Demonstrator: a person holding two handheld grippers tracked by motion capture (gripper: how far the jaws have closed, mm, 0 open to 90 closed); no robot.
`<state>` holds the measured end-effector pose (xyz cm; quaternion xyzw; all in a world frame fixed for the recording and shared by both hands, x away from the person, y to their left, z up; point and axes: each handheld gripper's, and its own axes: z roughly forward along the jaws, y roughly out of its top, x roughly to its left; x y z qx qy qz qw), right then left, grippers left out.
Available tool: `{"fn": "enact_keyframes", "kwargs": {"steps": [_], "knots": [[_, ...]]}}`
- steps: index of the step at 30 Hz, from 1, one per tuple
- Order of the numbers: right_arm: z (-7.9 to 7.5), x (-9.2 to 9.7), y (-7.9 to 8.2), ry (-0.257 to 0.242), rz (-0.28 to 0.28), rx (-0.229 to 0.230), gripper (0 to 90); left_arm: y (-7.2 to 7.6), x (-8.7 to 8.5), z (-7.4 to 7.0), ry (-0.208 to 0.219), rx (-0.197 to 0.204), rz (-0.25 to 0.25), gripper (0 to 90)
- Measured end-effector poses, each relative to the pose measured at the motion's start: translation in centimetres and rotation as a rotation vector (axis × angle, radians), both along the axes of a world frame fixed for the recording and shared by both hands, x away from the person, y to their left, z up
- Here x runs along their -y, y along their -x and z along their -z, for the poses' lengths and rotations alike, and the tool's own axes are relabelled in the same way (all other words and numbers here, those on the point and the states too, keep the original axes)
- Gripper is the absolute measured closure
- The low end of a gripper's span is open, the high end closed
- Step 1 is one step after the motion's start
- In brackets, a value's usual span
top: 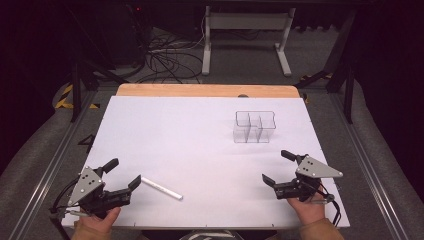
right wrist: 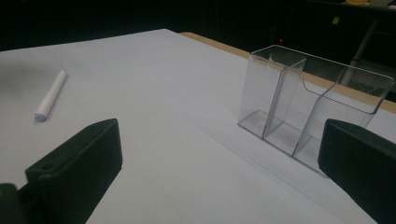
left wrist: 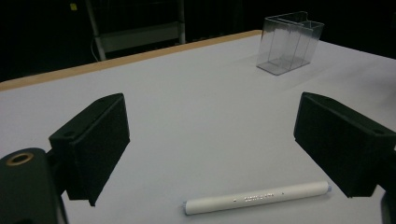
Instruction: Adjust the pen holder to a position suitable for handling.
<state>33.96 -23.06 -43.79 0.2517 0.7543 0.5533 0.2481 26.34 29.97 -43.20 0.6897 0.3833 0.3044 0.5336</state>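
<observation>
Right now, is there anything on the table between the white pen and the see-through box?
No. In the high view, only bare white table lies between the white pen and the clear box.

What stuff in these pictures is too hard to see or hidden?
- White marker: the tiny print on its barrel is too small to read in the left gripper view.
- Clear organizer: its right end is hidden behind the right claw's black jaw in the right gripper view.
- Person: the bottom edge of the high view cuts off everything past the hands.
- Room beyond the table: too dark in both gripper views.
</observation>
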Motion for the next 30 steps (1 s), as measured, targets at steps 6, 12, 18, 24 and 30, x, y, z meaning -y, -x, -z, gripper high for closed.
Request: {"fn": "enact_keyframes", "kwargs": {"steps": [6,12,18,24,30], "knots": [[-0.3,0.1,0.1,-0.017,-0.01,-0.028,0.0,0.0,0.1,0.0,-0.004,0.0,-0.001,11.3],[-0.4,0.1,-0.1,-0.055,0.045,-0.037,0.0,0.0,0.1,-0.1,-0.004,0.0,0.003,11.4],[-0.7,-0.2,0.1,-0.071,0.036,-0.05,0.4,0.0,0.1,-0.1,-0.002,0.002,0.004,11.4],[-1.0,0.2,0.3,-0.072,0.048,-0.04,5.8,0.0,0.1,-0.1,-0.006,0.006,0.005,11.3],[-1.1,0.3,0.2,-0.075,0.063,-0.041,7.2,0.0,0.1,-0.2,-0.008,0.007,-0.001,11.4]]}}
